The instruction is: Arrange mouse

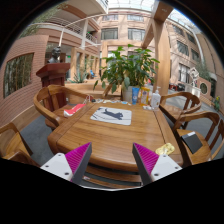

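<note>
Gripper (112, 160): two dark fingers with magenta pads (77, 157), spread wide apart, holding nothing, hovering above the near edge of the tabletop.

Tabletop (115, 140): round, brown, slatted wood, ringed by wooden armchairs (52, 100).

Mouse (113, 114): small dark shape, presumably the task's object, lying on a pale grey rectangular mat (108, 117) near the middle of the tabletop, well beyond the fingers. Its outline is too small to read for orientation.

Other items: a red flat object (73, 109) at the mat's left; a large green leafy potted plant (130, 68) at the far side; bottles and small containers (150, 98) beside the plant; a yellow slip (166, 149) near the right finger.

Hazards, as judged from here:
- The reach is long. A hurried approach could arrive off-centre and knock the mouse sideways off the mat.
- The mat looks thin and loose. A finger dragging across it may shift or ruck it, carrying the mouse along.
- A low, smooth mouse can squirt out if the fingers close high on its curved shell.
- An overshoot could carry the fingers into the bottles behind and topple them.
</note>
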A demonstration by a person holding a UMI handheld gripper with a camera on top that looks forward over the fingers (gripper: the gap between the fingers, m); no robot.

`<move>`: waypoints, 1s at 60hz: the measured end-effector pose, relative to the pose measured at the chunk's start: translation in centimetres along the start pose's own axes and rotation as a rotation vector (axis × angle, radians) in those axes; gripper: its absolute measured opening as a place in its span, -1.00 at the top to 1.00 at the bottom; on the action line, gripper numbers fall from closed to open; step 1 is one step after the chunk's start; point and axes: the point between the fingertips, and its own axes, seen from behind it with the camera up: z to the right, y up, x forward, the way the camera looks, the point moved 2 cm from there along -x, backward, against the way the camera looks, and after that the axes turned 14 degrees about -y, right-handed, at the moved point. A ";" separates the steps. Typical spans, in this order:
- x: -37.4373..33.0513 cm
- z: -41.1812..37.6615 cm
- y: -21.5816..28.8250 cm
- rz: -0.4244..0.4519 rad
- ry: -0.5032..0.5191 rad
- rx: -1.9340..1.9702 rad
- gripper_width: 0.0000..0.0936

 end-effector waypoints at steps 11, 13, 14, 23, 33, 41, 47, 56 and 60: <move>2.4 4.0 -4.3 -0.085 -0.061 -0.002 -0.79; 2.9 5.0 -5.2 -0.102 -0.078 -0.004 -0.79; 3.2 5.7 -5.8 -0.109 -0.087 -0.003 -0.79; 5.6 10.7 -8.9 -0.167 -0.167 0.035 -0.79; 9.0 15.1 -9.3 -0.154 -0.242 0.077 -0.81; 11.9 17.3 -9.5 -0.157 -0.274 0.122 -0.80; 13.8 18.2 -9.5 -0.164 -0.276 0.161 -0.81; 16.3 18.7 -9.3 -0.184 -0.274 0.180 -0.80; 17.4 18.9 -8.6 -0.169 -0.282 0.181 -0.81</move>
